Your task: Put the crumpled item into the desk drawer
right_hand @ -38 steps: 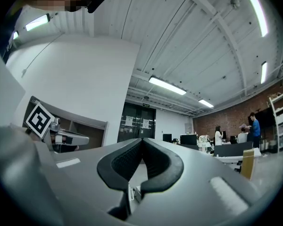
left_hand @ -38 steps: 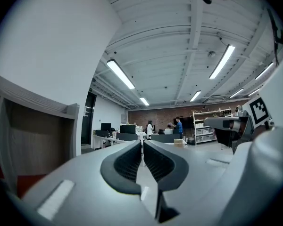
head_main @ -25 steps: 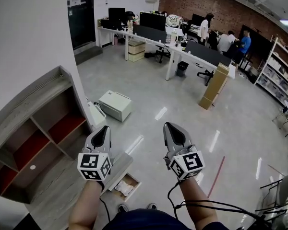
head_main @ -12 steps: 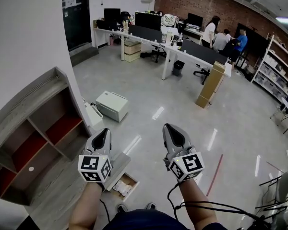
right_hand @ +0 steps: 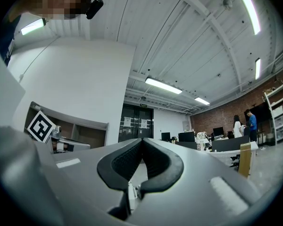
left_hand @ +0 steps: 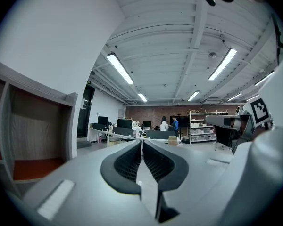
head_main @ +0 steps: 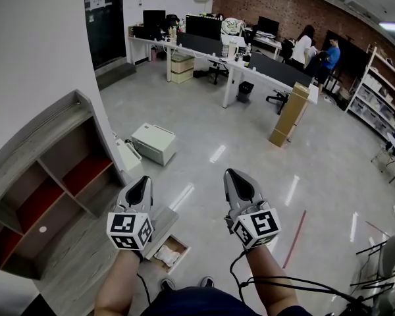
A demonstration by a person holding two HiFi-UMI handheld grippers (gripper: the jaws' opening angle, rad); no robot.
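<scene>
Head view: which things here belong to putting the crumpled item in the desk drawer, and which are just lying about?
Job in hand: open desk drawer; crumpled item, lying inside it; left gripper and right gripper, both shut and empty.

Lying about: white cabinet; tall cardboard box; wooden shelf unit; office desks.

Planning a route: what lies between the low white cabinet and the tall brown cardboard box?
Only bare glossy grey floor, seen in the head view, separates the low white cabinet from the tall brown cardboard box.
</scene>
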